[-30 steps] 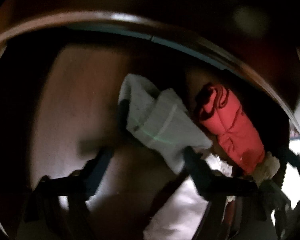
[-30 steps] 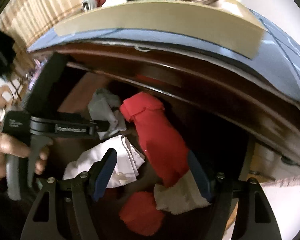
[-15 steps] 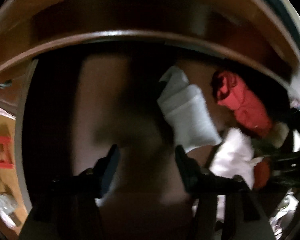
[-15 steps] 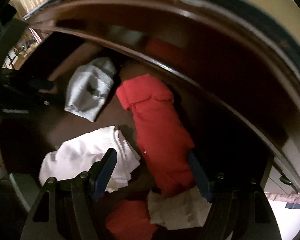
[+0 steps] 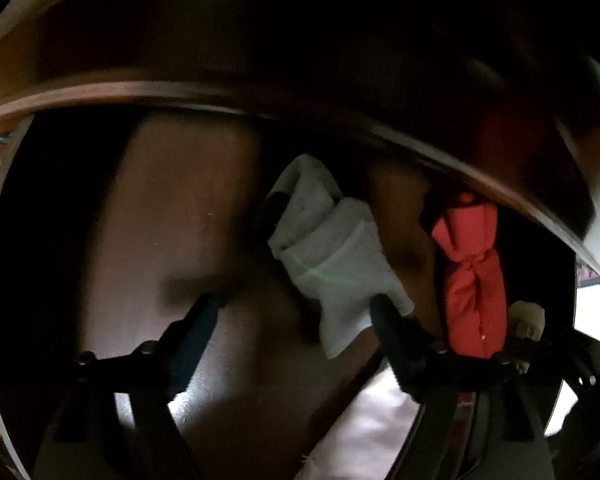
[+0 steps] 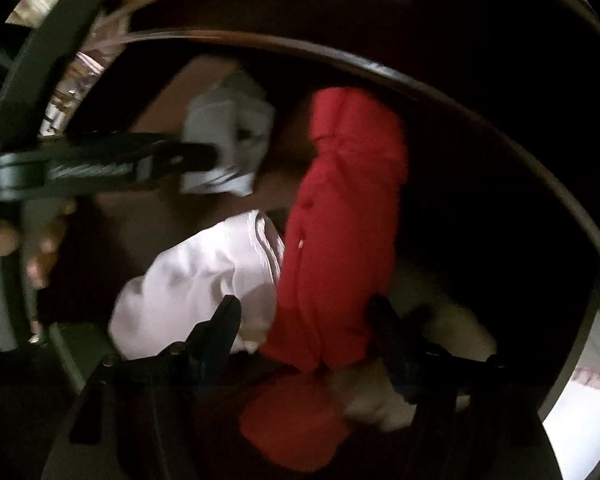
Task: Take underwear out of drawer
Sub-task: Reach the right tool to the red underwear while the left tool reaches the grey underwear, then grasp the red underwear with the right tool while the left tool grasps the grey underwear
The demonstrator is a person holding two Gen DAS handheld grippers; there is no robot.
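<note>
Red underwear [image 6: 340, 232] now nearer right hand-held gripper [image 6: 304, 324]

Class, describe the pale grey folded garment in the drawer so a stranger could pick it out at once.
Look inside the dark wooden drawer. Near its back lies the pale grey garment, left of the long red garment and beyond the white cloth. It alone is grey, small and folded.

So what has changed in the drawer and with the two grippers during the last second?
The right gripper has come down into the drawer; its closing jaws now straddle the red garment, which is not yet pinched. The left gripper is opening beside the grey garment and holds nothing. The grey, red and white garments lie where they were.
</note>
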